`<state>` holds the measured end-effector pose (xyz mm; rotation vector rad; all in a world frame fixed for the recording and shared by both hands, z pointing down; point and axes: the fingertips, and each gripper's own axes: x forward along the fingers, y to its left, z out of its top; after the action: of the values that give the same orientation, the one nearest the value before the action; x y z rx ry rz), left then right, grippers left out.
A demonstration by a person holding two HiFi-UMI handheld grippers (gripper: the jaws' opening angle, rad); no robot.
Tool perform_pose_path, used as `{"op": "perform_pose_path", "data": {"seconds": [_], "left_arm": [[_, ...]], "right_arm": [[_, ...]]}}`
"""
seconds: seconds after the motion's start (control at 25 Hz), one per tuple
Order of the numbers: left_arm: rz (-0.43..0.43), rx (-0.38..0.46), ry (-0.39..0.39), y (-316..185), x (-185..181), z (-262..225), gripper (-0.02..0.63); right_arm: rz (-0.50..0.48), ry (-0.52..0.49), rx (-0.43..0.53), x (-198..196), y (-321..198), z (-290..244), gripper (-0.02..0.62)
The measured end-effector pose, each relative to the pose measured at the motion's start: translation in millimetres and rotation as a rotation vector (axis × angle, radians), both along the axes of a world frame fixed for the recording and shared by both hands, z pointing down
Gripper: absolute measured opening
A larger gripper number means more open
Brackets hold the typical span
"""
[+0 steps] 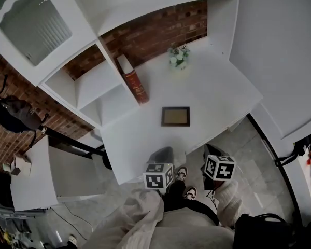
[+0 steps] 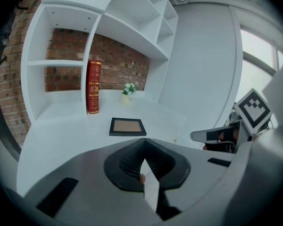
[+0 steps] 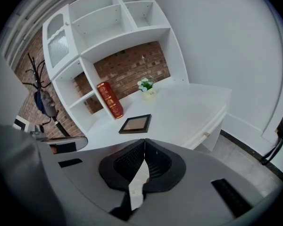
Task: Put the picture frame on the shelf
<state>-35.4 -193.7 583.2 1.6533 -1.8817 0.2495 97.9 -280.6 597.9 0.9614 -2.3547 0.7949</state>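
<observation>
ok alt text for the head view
A dark picture frame lies flat on a white desk, with a red book and a pot of white flowers behind it. The left hand-held gripper and right hand-held gripper point toward it.

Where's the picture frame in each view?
Head view: picture frame lies flat on the desk, below-right of the red book.
Left gripper view: frame near picture centre, book up-left of it.
Right gripper view: frame just left of centre, book up-left.
Shared landmark: the red book.
</observation>
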Motion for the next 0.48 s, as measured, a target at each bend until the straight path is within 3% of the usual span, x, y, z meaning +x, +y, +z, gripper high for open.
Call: {"op": "perform_pose_path", "data": {"seconds": [0.48], "left_arm": [[0.051,0.083,0.011,-82.9,-25.8,-19.6,0.008]], "right_arm": [[0.036,-0.002,0.068,-24.1,-60.6,-26.6,0.025]]}}
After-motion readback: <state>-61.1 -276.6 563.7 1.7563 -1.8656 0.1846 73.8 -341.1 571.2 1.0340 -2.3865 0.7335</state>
